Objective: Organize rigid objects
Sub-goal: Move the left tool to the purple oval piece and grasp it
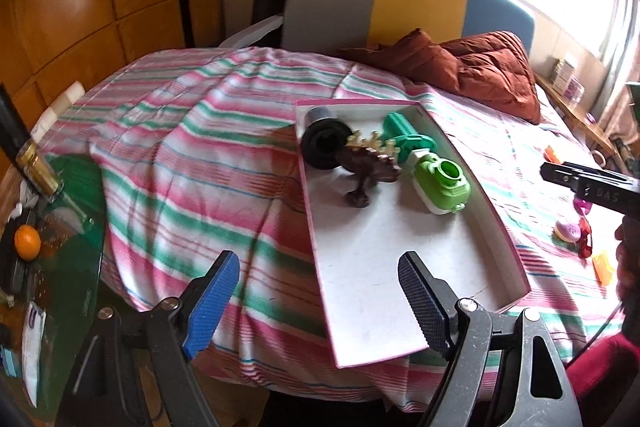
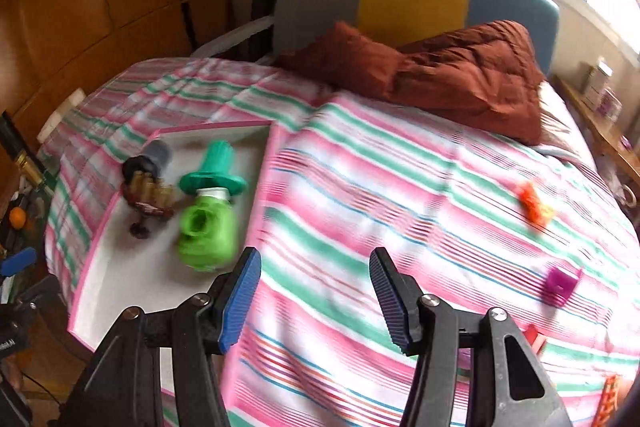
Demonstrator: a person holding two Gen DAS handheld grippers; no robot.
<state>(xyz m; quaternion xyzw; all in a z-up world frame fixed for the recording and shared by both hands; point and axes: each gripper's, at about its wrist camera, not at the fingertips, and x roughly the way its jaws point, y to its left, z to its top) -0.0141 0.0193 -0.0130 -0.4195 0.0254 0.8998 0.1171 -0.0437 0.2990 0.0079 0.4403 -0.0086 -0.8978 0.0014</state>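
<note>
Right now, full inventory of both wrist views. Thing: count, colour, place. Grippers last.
Tray: 1, white with pink rim, on the striped bedspread.
Cylinder: 1, black and grey, far left corner of tray.
Dinosaur toy: 1, brown with tan spikes, in tray beside the cylinder.
Teal funnel-shaped toy: 1, far end of tray.
Light green toy: 1, in tray, near the teal one.
Orange toy: 1, loose on bedspread, right of tray.
Magenta block: 1, loose on bedspread, right.
Bedspread: 1, pink, green and white stripes.
Quilt: 1, rust brown, by headboard.
Orange fruit: 1, side table at left.
Left gripper: open, empty, over the tray's near left edge.
Right gripper: open, empty, over bedspread.
</note>
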